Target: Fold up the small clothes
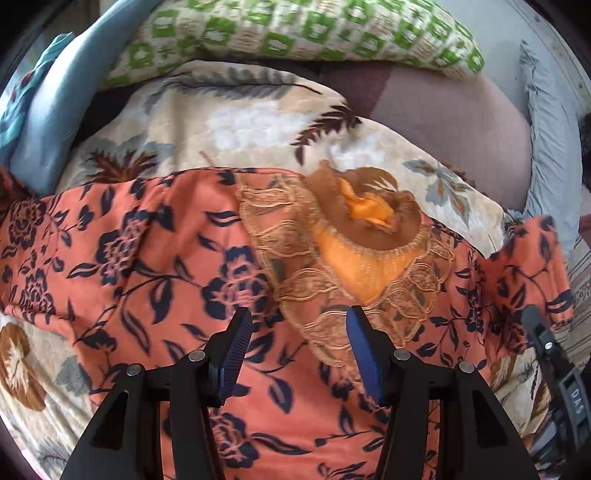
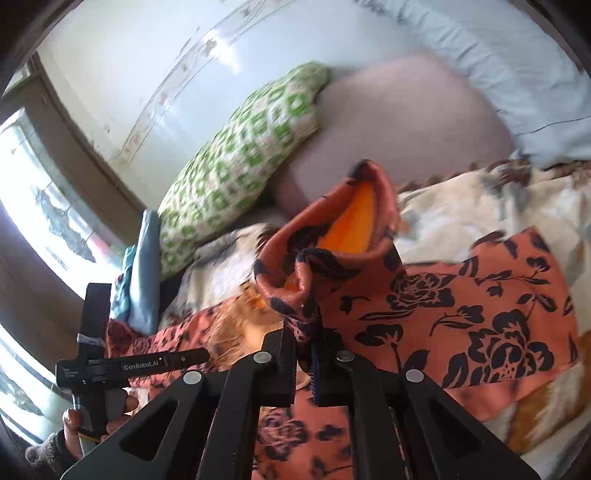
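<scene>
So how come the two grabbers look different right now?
The left gripper is open, its fingers apart above the orange flowery dress, holding nothing. The right gripper is shut, pinching a bunch of that dress and lifting it off the blanket. Both are black with two fingers.

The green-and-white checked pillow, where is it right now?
The green-and-white pillow lies at the far end of the bed, beyond the orange floral garment, with a mauve cushion to its right; the right wrist view shows it against the wall.

Floral blanket (image 1: 236,122) lies open beyond the orange dress (image 1: 129,266); green checked pillow (image 1: 295,33) and mauve cushion (image 1: 454,136) block the far side
</scene>
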Demonstrator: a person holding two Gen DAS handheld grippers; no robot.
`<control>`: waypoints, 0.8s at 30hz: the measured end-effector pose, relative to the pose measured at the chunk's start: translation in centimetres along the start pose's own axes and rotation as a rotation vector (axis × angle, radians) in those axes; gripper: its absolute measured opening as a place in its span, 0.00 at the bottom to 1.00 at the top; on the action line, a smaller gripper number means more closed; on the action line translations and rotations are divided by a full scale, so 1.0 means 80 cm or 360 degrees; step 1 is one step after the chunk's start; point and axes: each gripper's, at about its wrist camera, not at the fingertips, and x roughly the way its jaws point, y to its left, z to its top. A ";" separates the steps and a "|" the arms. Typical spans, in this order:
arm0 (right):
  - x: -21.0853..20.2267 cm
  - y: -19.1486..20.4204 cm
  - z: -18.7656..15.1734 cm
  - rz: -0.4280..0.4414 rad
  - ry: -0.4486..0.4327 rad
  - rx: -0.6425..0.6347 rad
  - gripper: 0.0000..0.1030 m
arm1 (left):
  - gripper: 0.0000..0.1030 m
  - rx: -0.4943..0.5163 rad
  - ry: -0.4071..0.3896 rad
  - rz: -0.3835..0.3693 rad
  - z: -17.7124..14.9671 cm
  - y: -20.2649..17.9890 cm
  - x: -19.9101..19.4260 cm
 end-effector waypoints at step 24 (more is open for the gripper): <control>-0.062 -0.143 -0.085 -0.0093 0.0031 0.0788 0.46 | 0.52 -0.0317 0.0129 -0.0254 -0.067 0.118 0.034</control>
